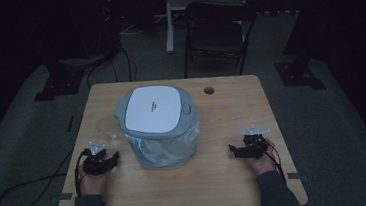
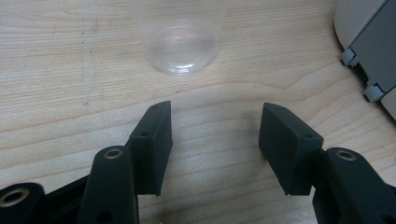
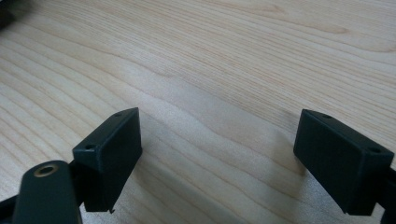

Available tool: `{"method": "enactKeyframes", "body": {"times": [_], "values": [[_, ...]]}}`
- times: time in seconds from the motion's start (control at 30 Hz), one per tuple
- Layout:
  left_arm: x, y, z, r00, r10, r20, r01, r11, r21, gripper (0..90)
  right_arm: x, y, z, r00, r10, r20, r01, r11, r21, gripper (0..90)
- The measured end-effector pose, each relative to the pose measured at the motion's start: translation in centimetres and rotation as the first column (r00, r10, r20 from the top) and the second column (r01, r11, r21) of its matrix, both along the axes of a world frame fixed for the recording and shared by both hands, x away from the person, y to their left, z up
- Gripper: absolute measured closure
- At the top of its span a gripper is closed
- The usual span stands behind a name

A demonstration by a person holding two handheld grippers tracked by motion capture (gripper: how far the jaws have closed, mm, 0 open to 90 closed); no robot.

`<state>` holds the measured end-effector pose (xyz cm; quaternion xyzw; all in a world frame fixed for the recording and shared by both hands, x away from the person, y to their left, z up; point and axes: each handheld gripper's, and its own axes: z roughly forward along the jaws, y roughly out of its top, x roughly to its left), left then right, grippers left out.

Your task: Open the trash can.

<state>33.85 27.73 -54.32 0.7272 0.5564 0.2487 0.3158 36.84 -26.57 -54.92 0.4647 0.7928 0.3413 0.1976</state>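
Observation:
A small bin [image 1: 164, 150] with a grey-and-white lid [image 1: 152, 109] and a clear plastic liner stands in the middle of the wooden table [image 1: 232, 113]. A clear plastic cup [image 2: 179, 42] stands on the table left of the bin, just ahead of my left gripper [image 2: 215, 133], which rests open on the wood with nothing between its jaws. The bin's grey edge [image 2: 369, 42] shows at the right of the left gripper view. My right gripper [image 3: 219, 154] lies open on bare wood right of the bin, holding nothing. In the high view the left gripper [image 1: 106, 159] and right gripper [image 1: 236, 151] flank the bin.
A round cable hole [image 1: 209, 89] sits near the table's far edge. A dark folding chair [image 1: 217, 32] stands beyond the table. A black cable [image 1: 33, 189] loops on the floor at the left. The room around is dark.

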Motion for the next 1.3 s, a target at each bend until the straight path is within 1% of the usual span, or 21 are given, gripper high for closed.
{"method": "enactKeyframes", "body": {"times": [0.17, 0.2, 0.27, 0.37, 0.4, 0.43, 0.47, 0.53, 0.63, 0.67, 0.7, 0.73, 0.83, 0.87, 0.9, 0.97, 1.03, 1.1, 1.2, 1.23, 1.3], "values": [[0.0, 0.0, 0.0, 1.0, 0.004, 0.001, -0.004, 1.0, 0.001, 45.4, 0.0, 0.0, 0.0, 1.0, -0.001, 0.001, 0.001, 1.0, 0.0, 15.0], [0.0, 0.0, 0.0, 1.0, 0.006, 0.0, -0.006, 1.0, 0.001, 45.4, 0.0, 0.0, 0.0, 1.0, -0.006, 0.002, 0.006, 1.0, 0.001, 17.6], [0.0, -0.1, 0.0, 1.0, 0.008, -0.001, -0.008, 1.0, 0.001, 45.2, -0.2, -0.1, 0.1, 0.9993, -0.029, 0.022, 0.029, 0.9995, 0.013, 31.8], [0.0, -0.1, 0.0, 0.9999, 0.011, -0.001, -0.011, 0.9999, 0.001, 45.1, -0.2, -0.2, 0.3, 0.9991, -0.038, 0.018, 0.037, 0.9992, 0.011, 43.6], [0.0, -0.1, 0.0, 0.9999, 0.012, -0.001, -0.012, 0.9999, 0.002, 45.0, -0.2, -0.2, 0.4, 0.999, -0.041, 0.017, 0.04, 0.9991, 0.009, 46.3], [0.0, -0.1, 0.0, 0.9999, 0.012, -0.001, -0.012, 0.9999, 0.002, 44.9, -0.2, -0.2, 0.4, 0.999, -0.041, 0.017, 0.04, 0.9991, 0.009, 46.3], [0.0, -0.1, 0.0, 0.9999, 0.013, -0.001, -0.013, 0.9999, 0.002, 44.6, -0.2, -0.2, 0.4, 0.9992, -0.035, 0.018, 0.035, 0.9994, 0.006, 51.5], [0.0, -0.1, 0.0, 0.9999, 0.015, -0.001, -0.015, 0.9999, 0.003, 44.3, -0.2, -0.2, 0.5, 0.9992, -0.038, 0.014, 0.038, 0.9993, 0.002, 55.9], [0.0, -0.1, 0.0, 0.9999, 0.015, -0.001, -0.015, 0.9999, 0.003, 44.3, -0.2, -0.2, 0.7, 0.9995, -0.027, 0.014, 0.027, 0.9996, -0.006, 57.7], [0.0, -0.1, 0.0, 0.9999, 0.015, -0.001, -0.015, 0.9999, 0.003, 44.3, -0.4, 0.0, 1.1, 0.9998, -0.008, 0.018, 0.008, 1.0, 0.005, 61.2], [0.0, -0.1, 0.0, 0.9999, 0.016, -0.001, -0.016, 0.9999, 0.002, 44.3, -0.4, 0.0, 1.1, 0.9998, -0.008, 0.018, 0.008, 1.0, 0.005, 61.2], [0.0, -0.1, 0.0, 0.9999, 0.016, -0.001, -0.016, 0.9999, 0.002, 44.2, -0.6, 0.2, 1.7, 0.9991, 0.021, 0.037, -0.021, 0.9998, 0.002, 64.9], [-0.1, -0.1, 0.0, 0.9999, 0.015, -0.001, -0.015, 0.9999, 0.002, 44.3, -0.8, 0.6, 2.3, 0.9975, 0.043, 0.056, -0.043, 0.9991, 0.002, 66.2], [-0.1, -0.1, 0.0, 0.9999, 0.014, -0.001, -0.014, 0.9999, 0.001, 44.3, -1.0, 0.9, 2.6, 0.9956, 0.065, 0.067, -0.066, 0.9979, 0.002, 68.4], [-0.1, -0.1, 0.0, 0.9999, 0.014, -0.001, -0.014, 0.9999, 0.001, 44.3, -1.0, 0.9, 2.6, 0.9956, 0.065, 0.067, -0.066, 0.9979, 0.002, 68.4], [-0.1, -0.1, 0.0, 0.9999, 0.013, -0.003, -0.013, 0.9999, 0.001, 44.5, -1.0, 1.4, 2.9, 0.9929, 0.1, 0.064, -0.101, 0.9949, 0.002, 70.7], [-0.1, -0.1, 0.0, 0.9999, 0.015, -0.005, -0.015, 0.9999, 0.002, 44.6, -1.0, 1.6, 3.0, 0.9914, 0.115, 0.063, -0.115, 0.9933, 0.004, 72.2], [-0.1, -0.1, 0.1, 0.9999, 0.015, -0.007, -0.015, 0.9999, 0.003, 45.1, -1.1, 2.1, 3.4, 0.9865, 0.152, 0.063, -0.152, 0.9883, 0.01, 76.1], [-0.1, -0.1, 0.1, 0.9999, 0.013, -0.006, -0.013, 0.9999, 0.003, 45.2, -1.2, 2.6, 3.8, 0.9809, 0.183, 0.066, -0.184, 0.9827, 0.017, 81.8], [-0.1, 0.0, 0.1, 0.9999, 0.011, -0.006, -0.011, 0.9999, 0.003, 45.2, -1.2, 2.7, 3.9, 0.979, 0.189, 0.076, -0.191, 0.9815, 0.013, 83.1], [-0.1, 0.0, 0.1, 0.9999, 0.01, -0.007, -0.01, 0.9999, 0.003, 45.3, -1.3, 2.9, 4.1, 0.9787, 0.19, 0.079, -0.191, 0.9815, 0.011, 84.8]]}}
